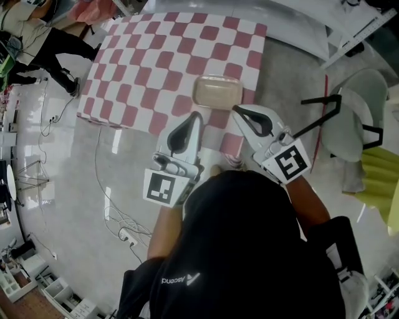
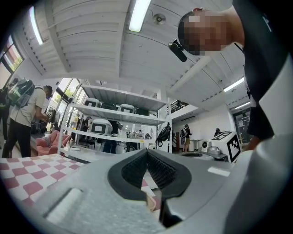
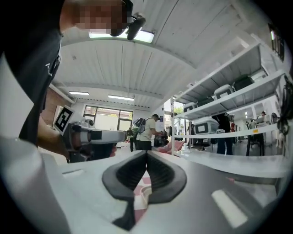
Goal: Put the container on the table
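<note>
The beige container (image 1: 217, 92) sat on the red-and-white checkered table (image 1: 149, 56), close to its near edge. The left gripper (image 1: 198, 116) was held just beside its near left side and the right gripper (image 1: 236, 109) by its near right corner. Both pairs of jaws were closed tip to tip, gripping nothing

We take this for a lab or workshop hall. We see white shelves (image 2: 123, 109) loaded with boxy machines (image 2: 100, 126), strip lights (image 2: 139, 13) on a panelled ceiling, and cables (image 1: 117, 218) and a power strip (image 1: 126, 235) loose on the glossy floor (image 1: 62, 187). People with backpacks (image 3: 145, 130) stand about, and one table (image 1: 143, 62) wears a checked cloth.
</note>
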Tool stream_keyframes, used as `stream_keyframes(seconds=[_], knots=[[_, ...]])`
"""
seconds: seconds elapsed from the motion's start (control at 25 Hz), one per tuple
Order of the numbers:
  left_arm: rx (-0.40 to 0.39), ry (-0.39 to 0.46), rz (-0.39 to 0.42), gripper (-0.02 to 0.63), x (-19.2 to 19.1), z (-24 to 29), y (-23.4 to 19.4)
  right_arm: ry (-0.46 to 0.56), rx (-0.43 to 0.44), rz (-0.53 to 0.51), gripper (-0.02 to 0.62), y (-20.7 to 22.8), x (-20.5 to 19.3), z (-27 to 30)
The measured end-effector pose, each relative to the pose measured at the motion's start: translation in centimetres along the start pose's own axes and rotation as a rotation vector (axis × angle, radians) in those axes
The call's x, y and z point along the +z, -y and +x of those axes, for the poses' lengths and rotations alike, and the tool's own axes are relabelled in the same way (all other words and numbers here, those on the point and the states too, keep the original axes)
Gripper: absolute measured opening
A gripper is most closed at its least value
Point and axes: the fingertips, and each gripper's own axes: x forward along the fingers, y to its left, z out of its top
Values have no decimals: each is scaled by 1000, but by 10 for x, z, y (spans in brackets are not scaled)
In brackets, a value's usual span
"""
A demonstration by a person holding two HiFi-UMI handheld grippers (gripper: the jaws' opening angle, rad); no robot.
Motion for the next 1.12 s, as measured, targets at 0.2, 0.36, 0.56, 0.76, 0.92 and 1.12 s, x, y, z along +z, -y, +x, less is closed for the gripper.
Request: stream_keyframes(seconds=[0.2,0.36,0.56,0.76,0.92,1.12], knots=[[-26,-10,-3,9,0,2,6,16,0,-21,3,-7,10,-1],[-25,-14,-7,9,-2,1,8,7,1,-7,3,-6,9,-3],[-23,-22,-6,9,-3,-1,8,1,9,-3,3,-8,7,-2],[-19,-21,-1,9,-3,-1,7,1,19,-4,3,-9,5,0],[-21,-21,4,9,-2,-1,7,-4,22,0,3,-9,4,1],[-24,-26,-2,9,-3,-2,8,-7,23,1,3,-10,3,0]])
